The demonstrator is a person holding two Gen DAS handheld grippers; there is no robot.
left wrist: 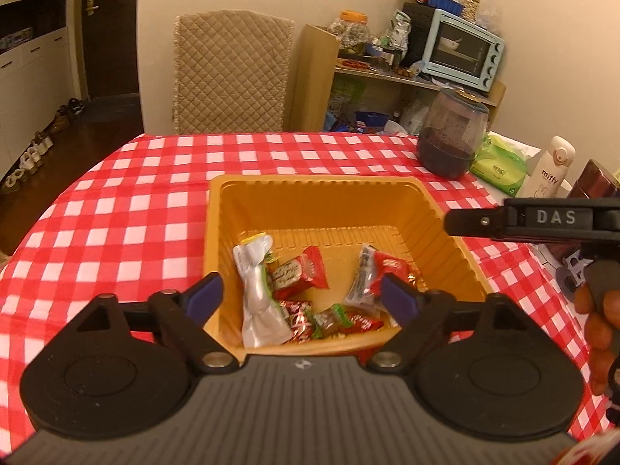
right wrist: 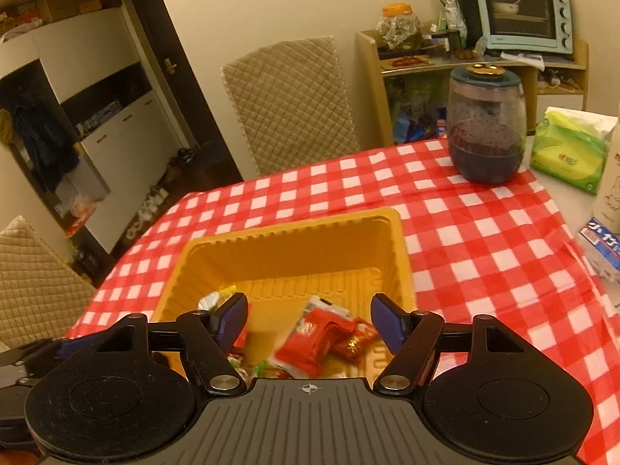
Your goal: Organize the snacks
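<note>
Left gripper (left wrist: 300, 296): fingers spread, gripping nothing, over tray.
Right gripper (right wrist: 309, 319): likewise released, above tray.
Snacks (left wrist: 298, 277): heaped inside orange tray (left wrist: 310, 193).
Surface: red-checked tablecloth (left wrist: 135, 209); dark jar (left wrist: 451, 133) at far edge.
Room: quilted chair (left wrist: 232, 69), blue toaster oven (left wrist: 461, 50) on shelf.

Near my red-checked tablecloth's (right wrist: 484, 240) far right corner stands a dark-filled glass jar (right wrist: 486, 131), a green tissue pack (right wrist: 567, 153) just beside it.

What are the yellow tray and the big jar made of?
Yellow tray: looks like thin moulded plastic, semi-gloss, going by its ribbed walls and rolled rim. Big jar: clear glass or hard plastic, can't tell which; see-through wall, dark contents, teal lid with a gold knob.
</note>
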